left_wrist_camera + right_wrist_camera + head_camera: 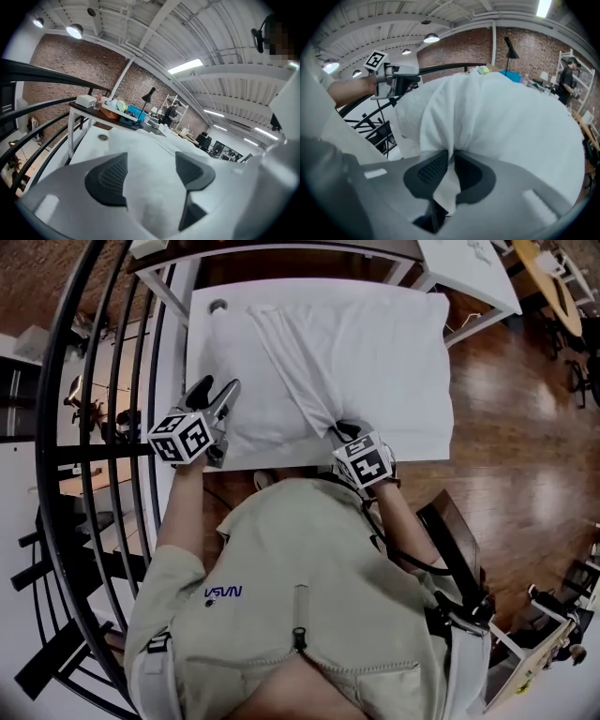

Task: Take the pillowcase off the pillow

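A white pillow (384,352) in its pillowcase lies across a white table (200,334). A gathered ridge of pillowcase cloth (291,362) runs from the far left towards the near edge. My right gripper (339,431) sits at that ridge's near end, and in the right gripper view its pads (433,168) are shut on a pinched fold of the pillowcase (497,117). My left gripper (215,388) hovers over the pillow's near left corner. Its jaws (150,171) stand wide open, with white cloth (150,145) bulging between the pads but not pressed.
Black curved railings (94,427) close off the left side. A small round fitting (218,307) sits in the table's far left corner. Wooden floor (525,427) lies to the right, another white table (469,268) behind, and a dark chair (450,526) stands by the person's right side.
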`<action>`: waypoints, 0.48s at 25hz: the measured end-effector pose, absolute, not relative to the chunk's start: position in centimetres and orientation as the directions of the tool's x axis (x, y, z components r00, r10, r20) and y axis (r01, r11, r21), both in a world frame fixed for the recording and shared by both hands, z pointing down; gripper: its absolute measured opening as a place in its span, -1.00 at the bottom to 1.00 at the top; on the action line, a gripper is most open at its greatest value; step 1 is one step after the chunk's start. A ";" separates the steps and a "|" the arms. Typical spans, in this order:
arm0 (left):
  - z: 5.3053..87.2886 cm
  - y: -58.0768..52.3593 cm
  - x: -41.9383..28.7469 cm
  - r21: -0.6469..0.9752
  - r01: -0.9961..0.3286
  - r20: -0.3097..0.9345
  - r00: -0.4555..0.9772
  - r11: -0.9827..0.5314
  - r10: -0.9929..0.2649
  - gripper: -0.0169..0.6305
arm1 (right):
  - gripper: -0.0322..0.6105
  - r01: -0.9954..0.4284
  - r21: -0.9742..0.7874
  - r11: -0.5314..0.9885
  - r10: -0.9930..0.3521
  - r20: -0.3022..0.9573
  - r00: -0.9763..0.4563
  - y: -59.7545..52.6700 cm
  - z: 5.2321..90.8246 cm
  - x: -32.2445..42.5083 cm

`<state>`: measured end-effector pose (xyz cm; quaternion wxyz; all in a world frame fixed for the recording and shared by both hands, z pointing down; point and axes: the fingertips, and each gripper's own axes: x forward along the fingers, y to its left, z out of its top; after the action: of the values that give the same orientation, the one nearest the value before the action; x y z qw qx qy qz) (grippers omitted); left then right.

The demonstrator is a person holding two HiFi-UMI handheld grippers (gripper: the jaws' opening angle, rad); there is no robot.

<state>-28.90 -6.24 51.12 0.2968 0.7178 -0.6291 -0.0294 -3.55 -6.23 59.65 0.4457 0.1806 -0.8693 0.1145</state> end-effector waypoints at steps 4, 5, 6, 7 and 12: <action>52.1 -12.5 -30.9 0.406 -0.914 0.405 0.190 -0.010 -0.894 0.08 | -0.73 -0.373 -0.113 0.921 -0.148 0.784 -0.603 -5.0 58.3 -4.4; 53.1 -13.6 -31.4 0.401 -0.916 0.441 0.181 0.012 -0.879 0.08 | -0.73 -0.358 -0.140 0.923 -0.127 0.768 -0.627 -4.8 57.7 -4.7; 54.2 -14.3 -31.6 0.405 -0.914 0.476 0.183 0.030 -0.860 0.08 | -0.73 -0.343 -0.164 0.925 -0.110 0.749 -0.654 -4.6 57.0 -5.0; 55.2 -14.7 -31.5 0.413 -0.910 0.503 0.192 0.038 -0.843 0.08 | -0.73 -0.329 -0.187 0.926 -0.096 0.725 -0.682 -4.5 56.0 -5.3; 55.7 -13.7 -29.1 0.342 -0.938 0.488 0.225 -0.053 -0.843 -0.53 | -0.73 -0.300 -0.224 0.927 -0.131 0.558 -0.820 -6.9 49.2 -7.1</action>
<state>-29.09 -13.65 55.65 0.3040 0.7212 -0.6175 0.0782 -7.13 -6.93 49.24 0.2776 0.1143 -0.9416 0.1524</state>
